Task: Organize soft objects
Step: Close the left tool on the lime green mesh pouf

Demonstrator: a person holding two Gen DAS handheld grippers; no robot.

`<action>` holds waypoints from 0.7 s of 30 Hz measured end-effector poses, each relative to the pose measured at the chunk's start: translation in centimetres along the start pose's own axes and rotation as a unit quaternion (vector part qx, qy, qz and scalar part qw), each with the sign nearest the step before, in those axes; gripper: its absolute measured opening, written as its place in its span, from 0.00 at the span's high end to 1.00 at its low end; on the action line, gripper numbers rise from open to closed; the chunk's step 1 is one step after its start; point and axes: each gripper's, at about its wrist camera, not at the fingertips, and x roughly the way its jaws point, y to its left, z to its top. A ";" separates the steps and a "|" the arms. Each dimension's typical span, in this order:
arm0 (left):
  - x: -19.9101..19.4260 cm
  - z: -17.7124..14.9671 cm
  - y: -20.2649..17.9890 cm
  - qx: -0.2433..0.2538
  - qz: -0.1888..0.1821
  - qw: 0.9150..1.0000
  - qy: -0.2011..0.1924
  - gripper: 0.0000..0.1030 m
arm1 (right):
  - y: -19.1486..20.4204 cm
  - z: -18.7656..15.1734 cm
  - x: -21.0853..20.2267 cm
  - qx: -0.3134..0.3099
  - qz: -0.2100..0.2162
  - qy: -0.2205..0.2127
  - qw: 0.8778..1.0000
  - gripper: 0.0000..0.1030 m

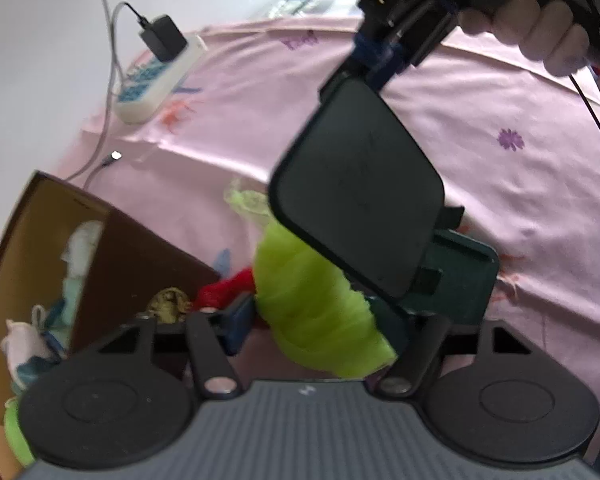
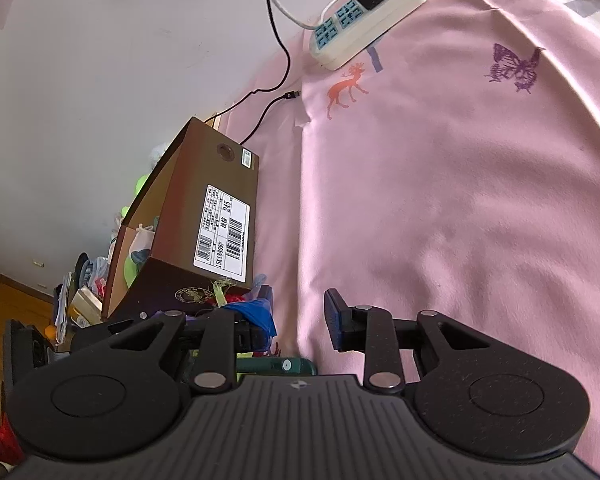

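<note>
The green soft cloth [image 1: 316,312] is seen bunched between the fingers of the left gripper [image 1: 320,320], above the pink bedsheet [image 1: 500,208]. The jaws stand wide, and whether the pads press on the cloth cannot be told, since the right-hand finger is hidden behind it. A red soft item [image 1: 224,290] lies just beside the cloth, against the brown cardboard box [image 1: 140,256], in which pale soft items [image 1: 80,264] are stowed. The right gripper [image 2: 298,326] is recorded with its jaws parted and nothing between them; a blue soft item [image 2: 256,314] is noted just beside its left finger [image 2: 252,336]. In the left wrist view, the right gripper is held by a hand [image 1: 540,36] above the cloth. A white power strip [image 2: 364,20] rests on the sheet, well apart from the box.
</note>
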 end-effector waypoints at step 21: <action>-5.2 -4.4 0.9 -0.200 0.029 0.978 -0.042 0.43 | 8.3 4.5 10.2 -0.145 0.048 0.207 0.966 0.89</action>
